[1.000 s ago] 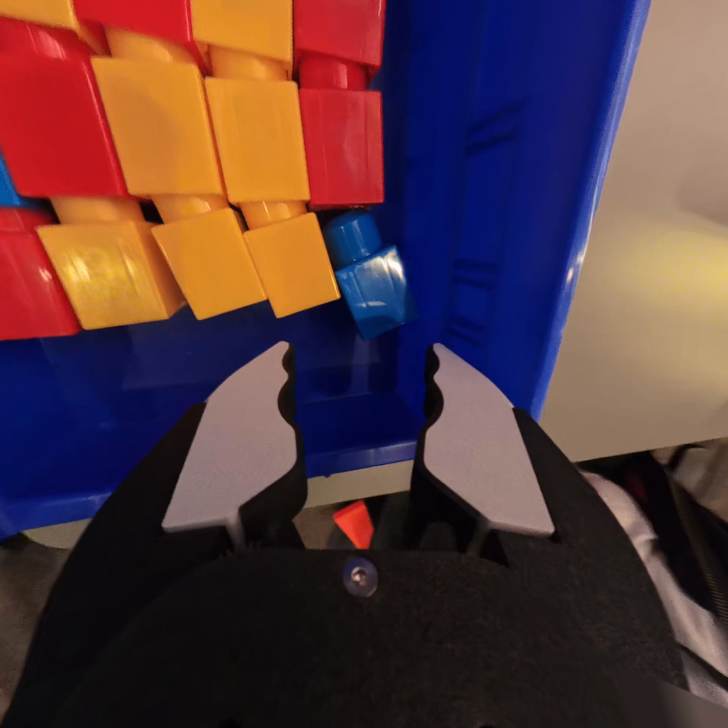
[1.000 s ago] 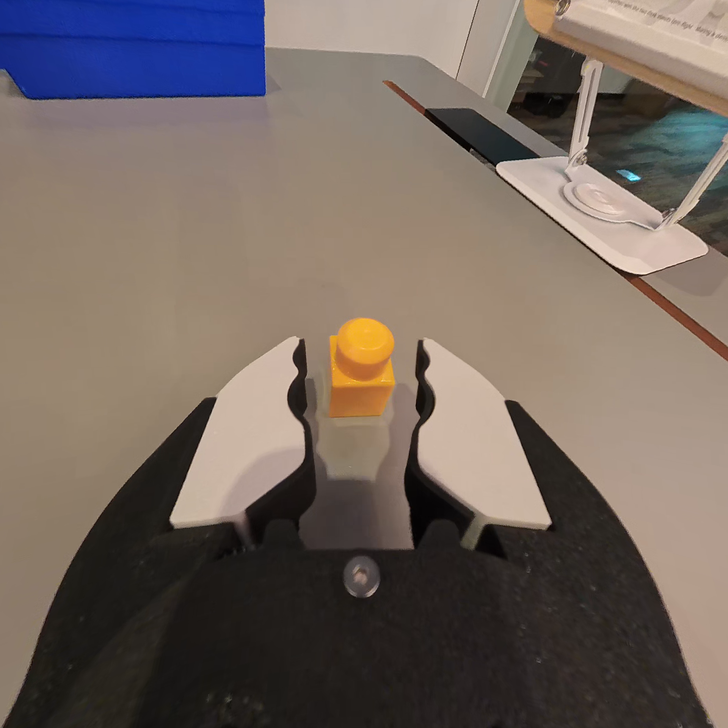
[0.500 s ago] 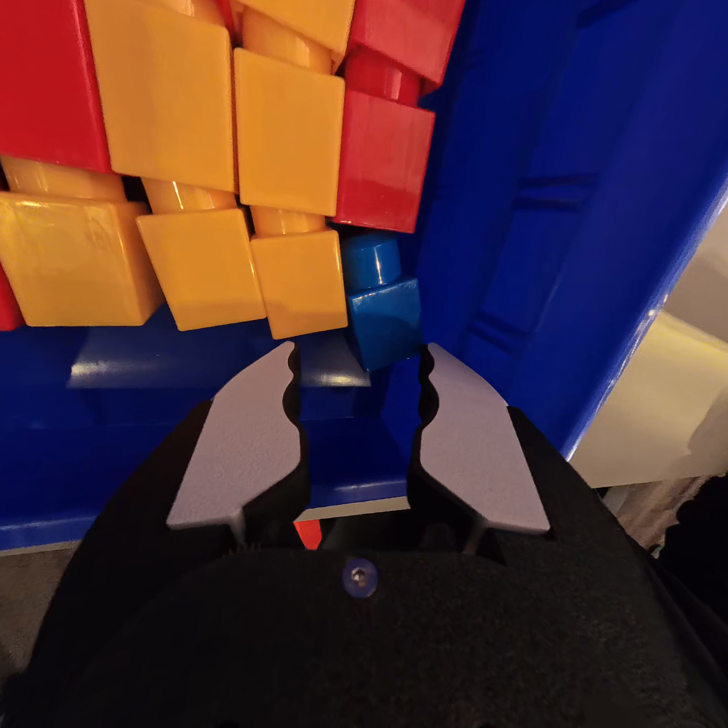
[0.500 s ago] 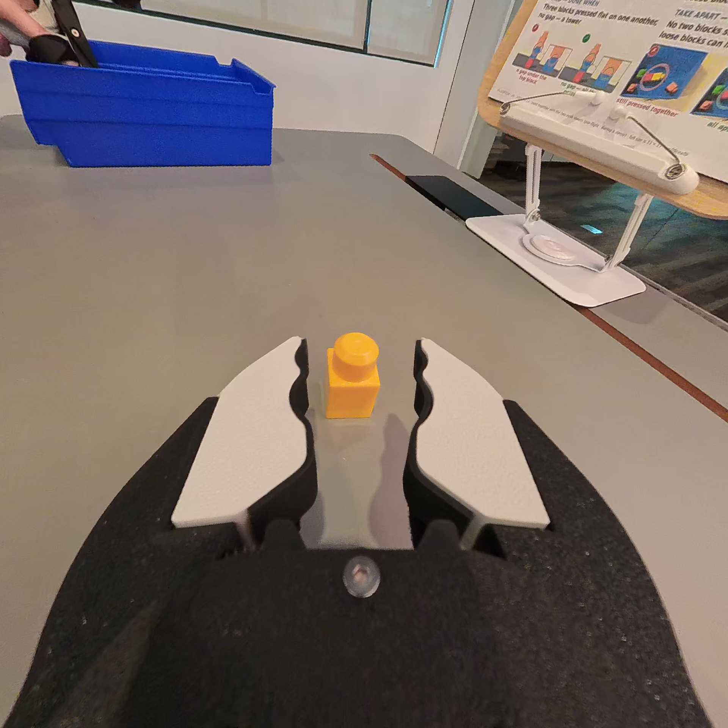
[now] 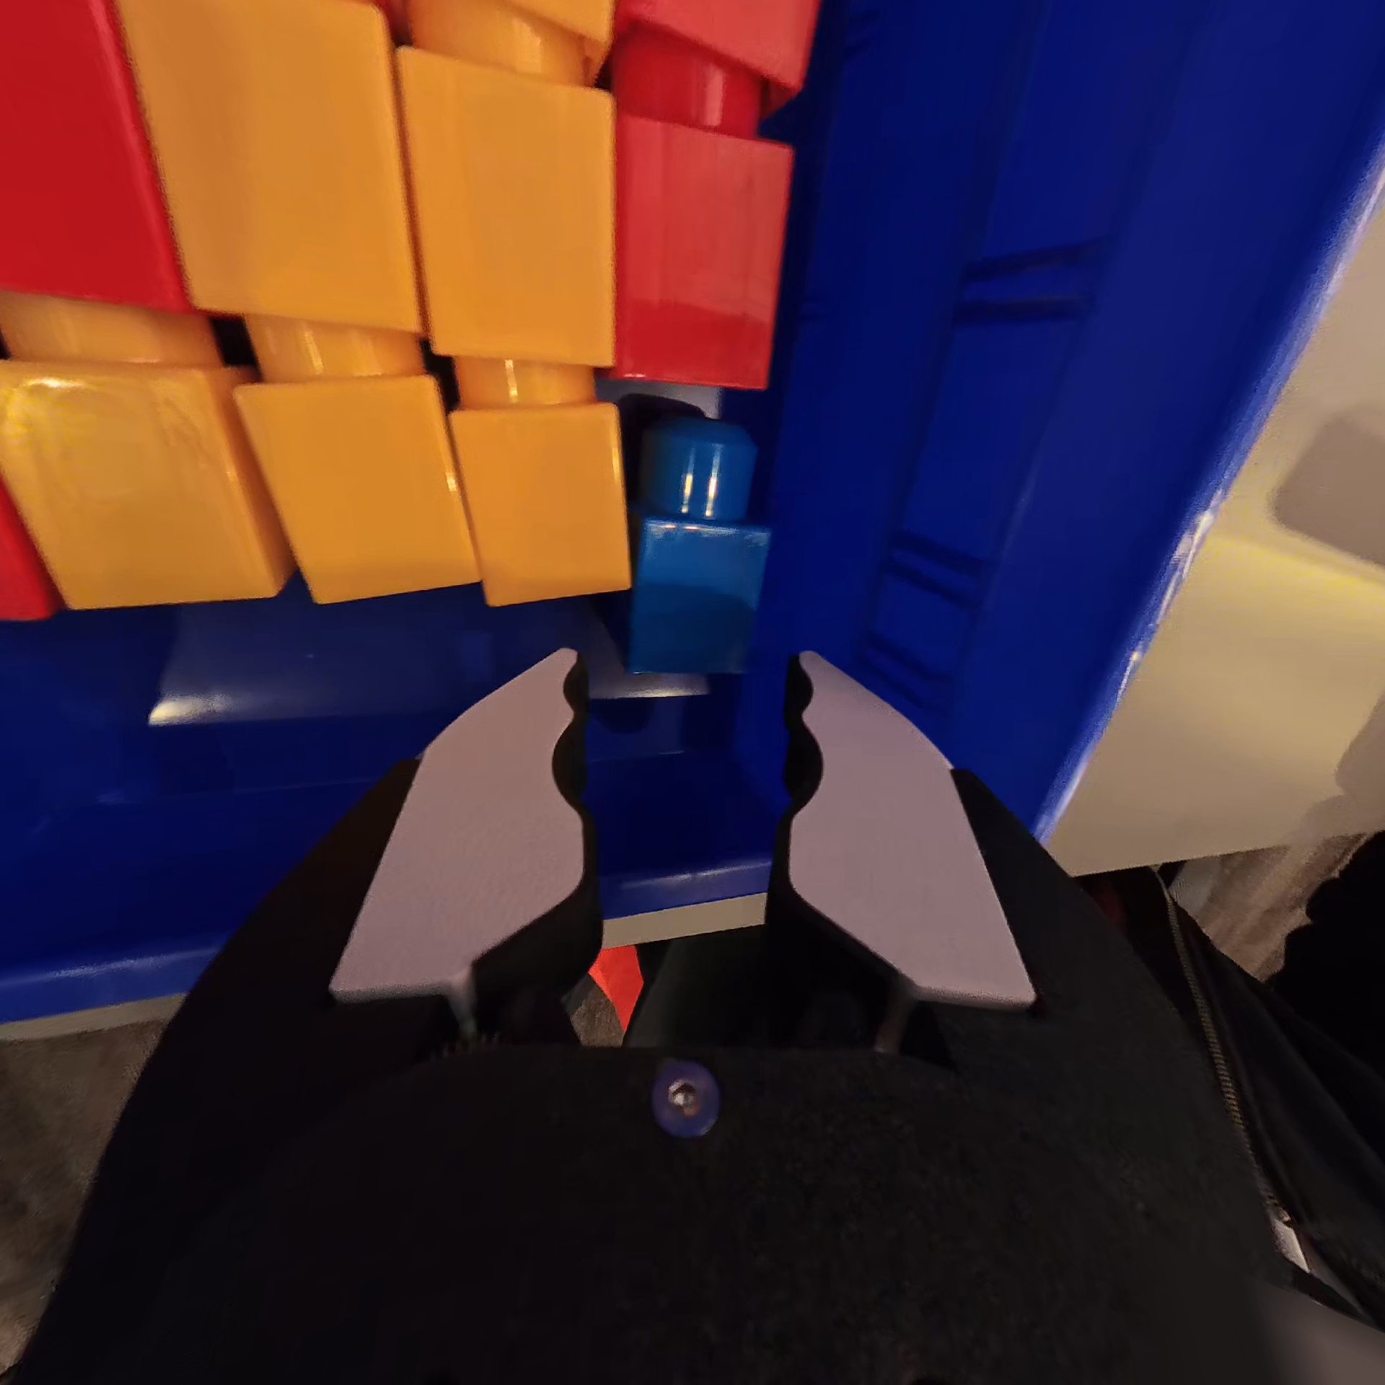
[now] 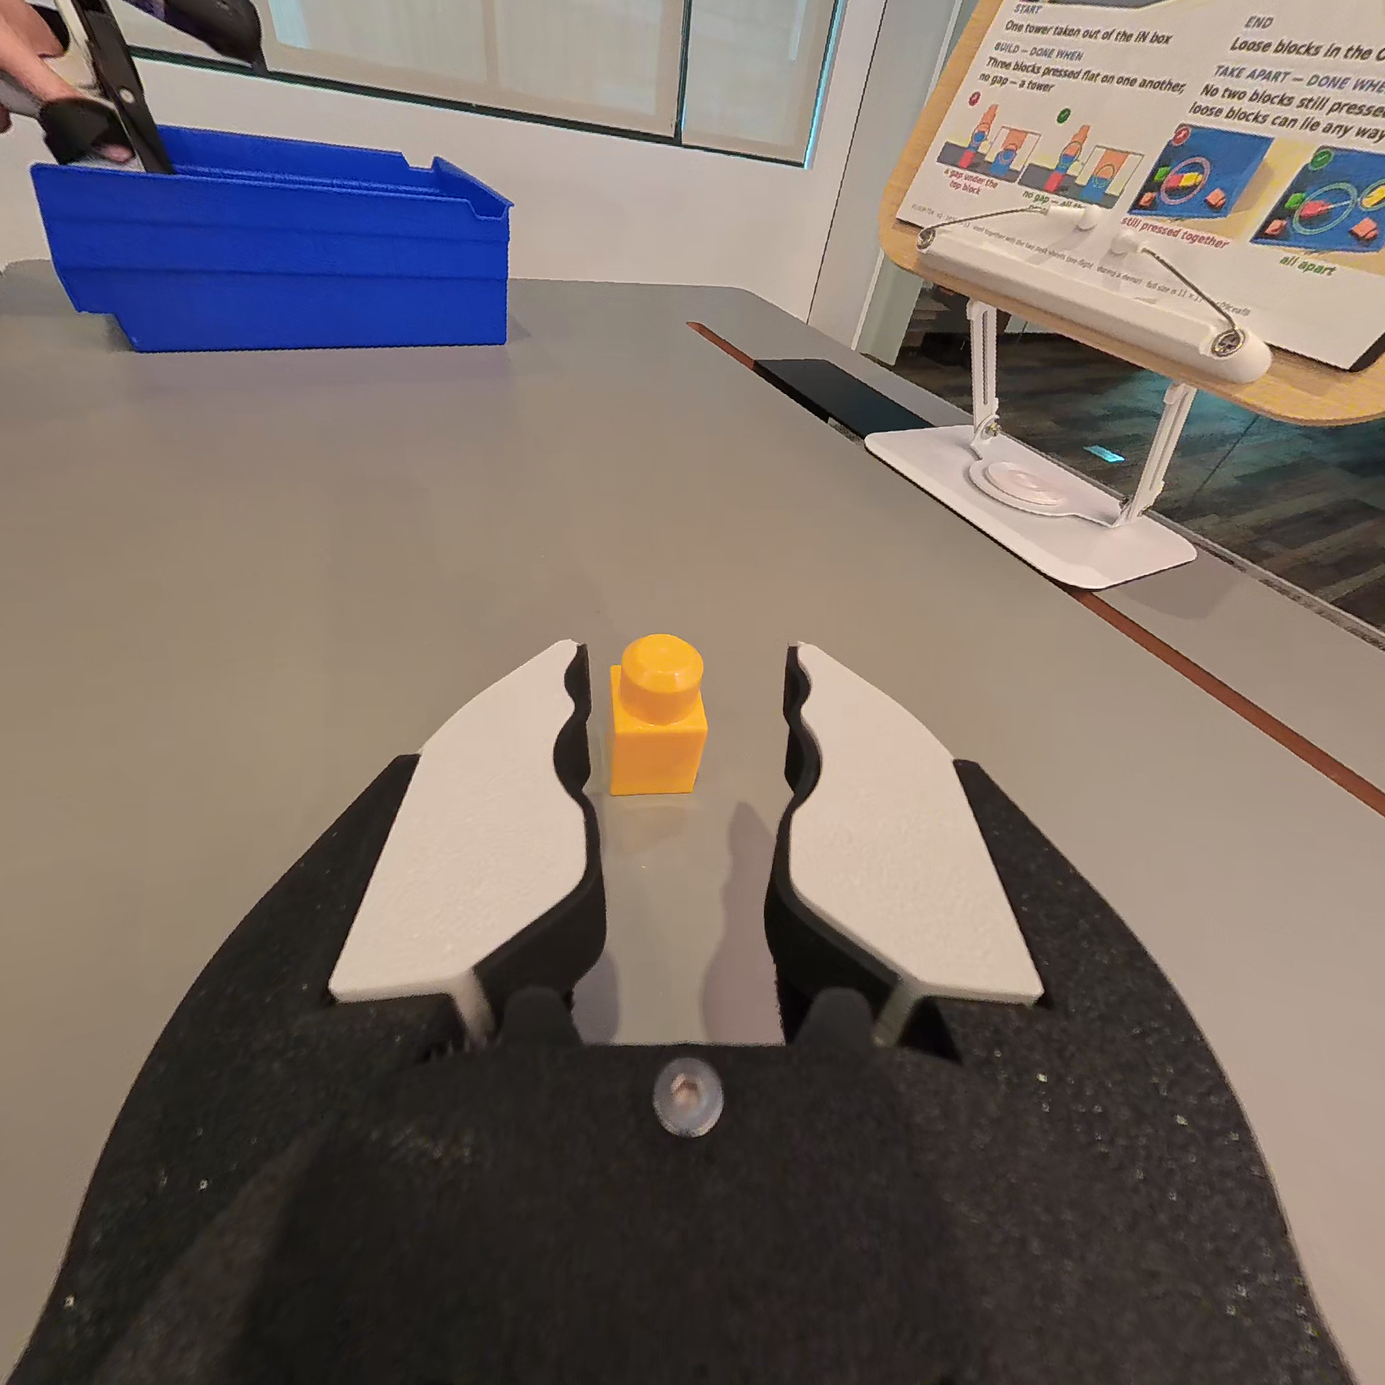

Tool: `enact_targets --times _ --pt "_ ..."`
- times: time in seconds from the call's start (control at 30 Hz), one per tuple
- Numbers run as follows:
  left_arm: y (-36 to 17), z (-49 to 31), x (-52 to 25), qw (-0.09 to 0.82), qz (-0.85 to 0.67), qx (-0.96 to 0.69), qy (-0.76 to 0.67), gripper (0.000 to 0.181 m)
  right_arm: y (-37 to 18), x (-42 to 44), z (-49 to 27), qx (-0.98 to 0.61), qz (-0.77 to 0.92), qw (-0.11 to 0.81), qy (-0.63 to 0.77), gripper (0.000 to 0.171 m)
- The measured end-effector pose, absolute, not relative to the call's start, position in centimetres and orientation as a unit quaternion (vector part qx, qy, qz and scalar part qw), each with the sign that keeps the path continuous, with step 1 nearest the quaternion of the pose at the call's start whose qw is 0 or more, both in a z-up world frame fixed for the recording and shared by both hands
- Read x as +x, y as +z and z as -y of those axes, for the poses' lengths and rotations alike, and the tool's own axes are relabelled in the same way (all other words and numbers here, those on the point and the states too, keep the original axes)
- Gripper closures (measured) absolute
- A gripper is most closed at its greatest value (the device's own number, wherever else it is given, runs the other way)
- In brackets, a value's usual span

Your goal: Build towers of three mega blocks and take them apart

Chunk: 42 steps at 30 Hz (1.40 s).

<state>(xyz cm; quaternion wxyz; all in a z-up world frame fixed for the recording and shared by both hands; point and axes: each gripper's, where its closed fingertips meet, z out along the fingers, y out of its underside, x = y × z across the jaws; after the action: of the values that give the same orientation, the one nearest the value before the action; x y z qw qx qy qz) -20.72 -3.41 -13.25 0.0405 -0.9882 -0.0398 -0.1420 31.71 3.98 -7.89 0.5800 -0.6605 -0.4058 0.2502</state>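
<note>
Reaching into the blue plastic bin [image 5: 937, 375], the left gripper [image 5: 682, 663] holds its two pale grey fingers [image 5: 487, 809] spread apart with nothing between them, their tips just short of a small blue single-stud plastic block [image 5: 693, 592]. That blue block lies on the bin's floor, tucked against the bin's side wall, its round stud pointing away from the gripper. Just beside it on the other side lies a row of orange-yellow plastic blocks [image 5: 539, 510], and beyond the blue block's stud is a red plastic block [image 5: 697, 247]; more orange-yellow and red blocks fill the rest of the bin in packed rows (whether any of them are pressed together cannot be told from this view). In the right wrist view, the right gripper [image 6: 682, 667] is low over the flat grey tabletop [image 6: 300, 562], its white fingers [image 6: 480, 809] also spread wide and gripping nothing. A single orange-yellow one-stud plastic block [image 6: 658, 731] stands upright on the table between the fingertips, closer to the finger on the view's left than to the other, though whether it touches that finger cannot be told. Farther back on the table sits the same blue bin [image 6: 300, 255], with the other gripper's black body [image 6: 124, 105] dipping into its near-left end, held by a person's hand [image 6: 30, 56]. Off to the right stands a white folding stand [image 6: 1049, 510] carrying a printed instruction sheet [image 6: 1199, 127] on a wooden board.
</note>
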Motion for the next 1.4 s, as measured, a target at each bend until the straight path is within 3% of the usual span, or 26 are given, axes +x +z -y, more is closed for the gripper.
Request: enact_targets --times 0.33,0.57,0.7,0.87,0.97,1.1,1.27,1.4 --pt "-15.5 3.0 -20.5 0.036 -0.010 -0.995 -0.091 0.142 -7.8 32.2 -3.9 -0.663 0.401 0.581 0.250 0.123" --pt "-14.1 3.5 -20.8 0.063 -0.034 -0.993 -0.099 0.144 -7.6 32.1 -3.8 -0.660 0.403 0.581 0.254 0.124" --pt "-11.3 3.8 -21.4 0.123 -0.044 -0.984 -0.121 0.145 -7.2 32.0 -3.7 -0.657 0.404 0.585 0.252 0.124" --pt "-4.3 3.0 -20.4 0.272 -0.100 -0.942 -0.169 0.145 -4.7 31.5 -2.9 -0.634 0.409 0.611 0.240 0.127" --pt "0.9 2.5 -17.1 0.390 -0.195 -0.883 -0.172 0.145 -0.7 30.2 -1.4 -0.583 0.421 0.662 0.212 0.133" --pt "5.5 4.1 -6.8 0.462 -0.301 -0.786 -0.280 0.145 3.9 25.4 2.3 -0.525 0.454 0.663 0.281 0.134" --pt "5.7 6.8 6.8 0.479 -0.421 -0.674 -0.373 0.145 7.8 19.1 6.6 -0.480 0.463 0.601 0.441 0.131" --pt "4.6 8.8 14.1 0.445 -0.464 -0.628 -0.438 0.144 8.8 16.9 8.1 -0.466 0.469 0.580 0.476 0.129"
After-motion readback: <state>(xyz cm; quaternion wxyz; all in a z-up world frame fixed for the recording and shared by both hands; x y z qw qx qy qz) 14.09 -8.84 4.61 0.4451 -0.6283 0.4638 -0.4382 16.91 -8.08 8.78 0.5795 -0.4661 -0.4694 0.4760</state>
